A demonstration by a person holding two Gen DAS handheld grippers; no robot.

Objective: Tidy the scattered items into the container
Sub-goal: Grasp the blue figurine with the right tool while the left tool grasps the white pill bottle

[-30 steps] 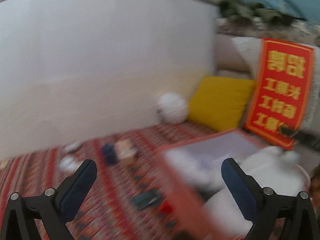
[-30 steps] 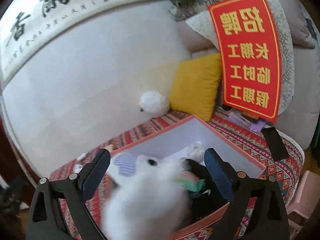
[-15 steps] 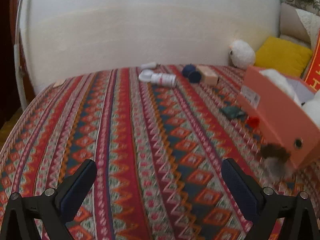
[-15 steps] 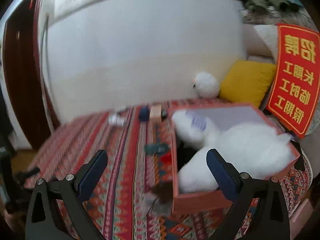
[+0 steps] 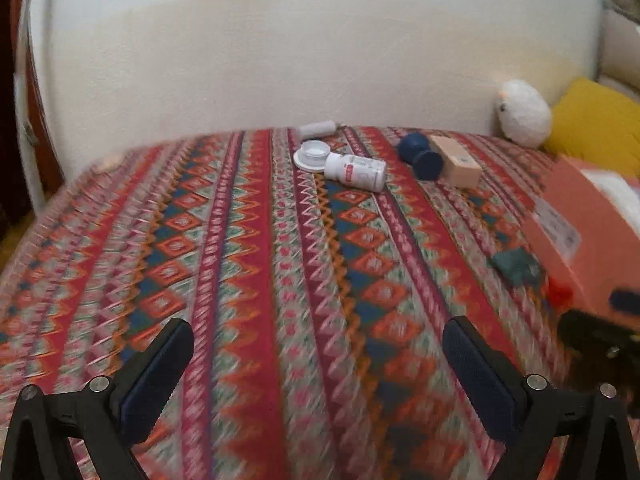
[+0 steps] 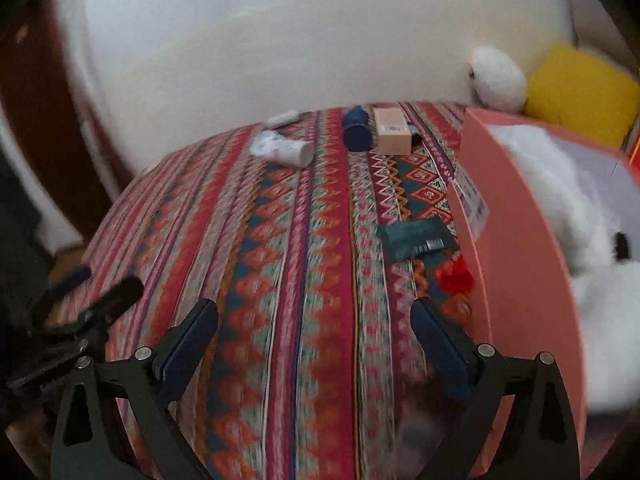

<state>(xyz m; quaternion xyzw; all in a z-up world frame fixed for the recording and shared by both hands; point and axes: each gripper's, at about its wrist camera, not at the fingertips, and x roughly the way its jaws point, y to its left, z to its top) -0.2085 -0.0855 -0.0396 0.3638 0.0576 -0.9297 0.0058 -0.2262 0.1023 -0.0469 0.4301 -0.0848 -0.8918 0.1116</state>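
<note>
The pink box [image 6: 520, 260] stands at the right on the patterned cloth, with a white plush toy [image 6: 560, 184] lying inside it. Loose items lie far back on the cloth: a white bottle [image 5: 354, 171], a white lid [image 5: 314, 155], a white tube [image 5: 318, 129], a blue dumbbell [image 5: 420, 156] and a tan carton [image 5: 456, 161]. A green packet [image 6: 418, 238] and a small red item [image 6: 454, 276] lie beside the box wall. My left gripper [image 5: 318, 360] and my right gripper [image 6: 314, 344] both hang open and hold nothing, low over the cloth.
A white fluffy ball toy [image 5: 524, 113] and a yellow cushion [image 5: 596, 136] rest against the white wall at the back right. The striped cloth [image 5: 260, 280] falls away at its left edge. A dark wooden door frame [image 6: 36, 92] stands left.
Both views have swung left and down, away from the box and onto the cloth. The white plush that was between the right fingers now lies in the box.
</note>
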